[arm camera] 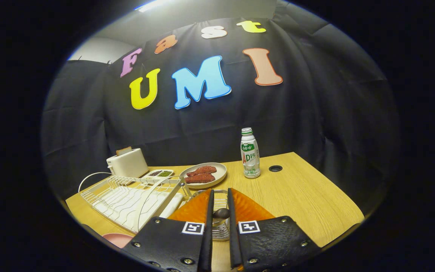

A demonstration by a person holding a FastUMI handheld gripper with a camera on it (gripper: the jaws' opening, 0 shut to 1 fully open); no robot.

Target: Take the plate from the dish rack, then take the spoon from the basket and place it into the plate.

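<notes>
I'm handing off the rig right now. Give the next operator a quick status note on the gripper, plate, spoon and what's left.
Gripper: fingers nearly closed around the spoon, which stands in the wire basket; contact not clear.
Dish rack: beside the basket, no plate in it.
A pink plate lies on the table near the rack, so the plate step looks done.
Left: lift the spoon and put it in that plate.

Wooden table (308, 196), dish rack (127, 196), toaster (127, 163), bottle (250, 153)

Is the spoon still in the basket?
In: the spoon stands in the wire basket, between the gripper's nearly closed fingers; grip cannot tell.
</notes>
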